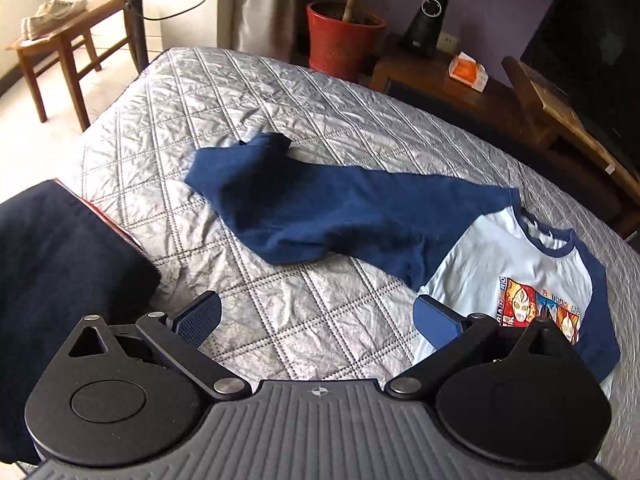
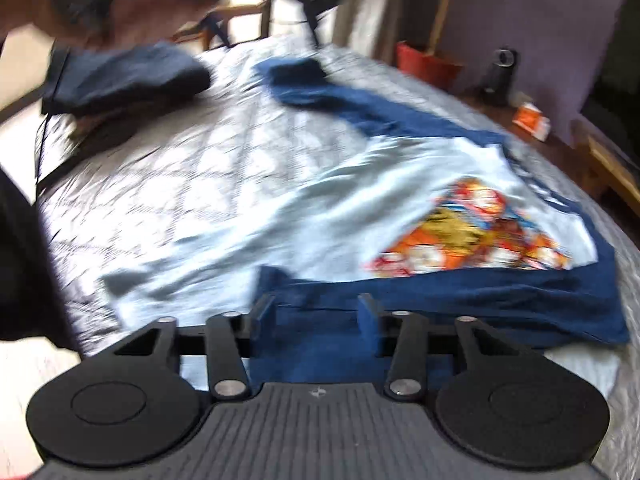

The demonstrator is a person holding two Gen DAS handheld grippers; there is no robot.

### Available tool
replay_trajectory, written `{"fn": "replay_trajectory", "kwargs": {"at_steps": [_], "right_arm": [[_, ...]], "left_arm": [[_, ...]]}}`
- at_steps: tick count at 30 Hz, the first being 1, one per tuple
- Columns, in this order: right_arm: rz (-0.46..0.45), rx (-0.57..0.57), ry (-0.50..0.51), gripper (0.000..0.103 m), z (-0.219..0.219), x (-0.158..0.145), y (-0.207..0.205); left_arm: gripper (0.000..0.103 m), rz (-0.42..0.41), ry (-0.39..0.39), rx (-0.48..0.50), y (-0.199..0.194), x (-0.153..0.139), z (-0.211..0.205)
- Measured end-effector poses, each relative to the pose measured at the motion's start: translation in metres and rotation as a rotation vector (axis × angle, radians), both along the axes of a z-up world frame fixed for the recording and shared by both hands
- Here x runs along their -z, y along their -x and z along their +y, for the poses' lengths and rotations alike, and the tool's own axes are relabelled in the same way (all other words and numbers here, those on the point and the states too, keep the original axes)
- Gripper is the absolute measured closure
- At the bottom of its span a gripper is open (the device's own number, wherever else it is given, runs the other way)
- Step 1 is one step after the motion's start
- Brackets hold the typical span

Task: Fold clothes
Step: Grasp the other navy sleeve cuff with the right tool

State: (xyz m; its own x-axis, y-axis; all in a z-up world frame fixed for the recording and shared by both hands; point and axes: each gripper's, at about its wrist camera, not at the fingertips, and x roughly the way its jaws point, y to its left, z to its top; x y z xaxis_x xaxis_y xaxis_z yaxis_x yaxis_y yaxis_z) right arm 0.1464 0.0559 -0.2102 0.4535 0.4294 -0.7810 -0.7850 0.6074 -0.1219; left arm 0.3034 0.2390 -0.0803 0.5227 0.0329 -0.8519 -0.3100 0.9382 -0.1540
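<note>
On the quilted bed (image 1: 280, 120), you are working a raglan T-shirt (image 1: 500, 264) that is lying face up, not yet folded. Your left gripper (image 1: 316, 320) is hovering wide open over bare quilt, holding nothing, with the shirt's body just beside its right finger. Your right gripper (image 2: 316, 316) is standing partly open above the near navy sleeve (image 2: 440, 300); the cloth is lying under and between its fingers, but the blurred view is not showing the pads pressing on it, so it seems to be gripping nothing yet.

For a clean fold, you are probably best off taking each sleeve near its cuff, pinching only one layer, and laying it flat across the chest before doubling the body. Smooth the wrinkles first.

The shirt is showing a pale blue body, navy sleeves and collar, and a bright cartoon print (image 1: 536, 304) on the chest. Its far sleeve (image 1: 320, 216) is stretching out rumpled across the quilt.
</note>
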Motion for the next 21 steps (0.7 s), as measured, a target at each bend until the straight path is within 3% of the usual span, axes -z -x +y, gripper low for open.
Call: {"fn": "replay_trajectory", "kwargs": {"at_steps": [1,2,4,6,10,15,16,17,18,21], "right_arm": [[0.03,0.003,-0.001,0.066,0.003,0.004,-0.003],[0.061,0.007,-0.002,0.077,0.005,0.009,-0.006],[0.122,0.013,-0.005,0.082,0.01,0.018,-0.011],[0.14,0.005,-0.039,0.082,0.014,0.006,-0.015],[0.083,0.004,-0.113,0.064,0.025,-0.026,-0.034],[0.032,0.076,-0.21,0.063,0.052,-0.063,-0.1],[0.031,0.082,-0.236,0.058,0.061,-0.069,-0.114],[0.031,0.087,-0.263,0.047,0.07,-0.075,-0.128],[0.049,0.096,-0.281,0.044,0.081,-0.08,-0.145],[0.064,0.083,-0.336,0.047,0.106,-0.088,-0.164]], "left_arm": [[0.0,-0.001,0.003,-0.007,0.001,0.0,0.003],[0.0,-0.001,0.011,-0.02,0.002,-0.001,0.007],[0.0,-0.003,0.029,-0.052,0.005,-0.001,0.018],[0.0,-0.007,0.043,-0.102,0.008,-0.003,0.032],[0.0,-0.014,0.032,-0.212,0.017,-0.008,0.062],[0.0,0.02,0.041,-0.283,0.028,-0.005,0.089],[0.0,0.026,0.037,-0.293,0.03,-0.004,0.093],[0.0,0.03,0.035,-0.302,0.032,-0.004,0.097],[0.0,0.031,0.037,-0.305,0.033,-0.004,0.101],[0.0,0.038,0.04,-0.288,0.035,-0.004,0.106]]}}
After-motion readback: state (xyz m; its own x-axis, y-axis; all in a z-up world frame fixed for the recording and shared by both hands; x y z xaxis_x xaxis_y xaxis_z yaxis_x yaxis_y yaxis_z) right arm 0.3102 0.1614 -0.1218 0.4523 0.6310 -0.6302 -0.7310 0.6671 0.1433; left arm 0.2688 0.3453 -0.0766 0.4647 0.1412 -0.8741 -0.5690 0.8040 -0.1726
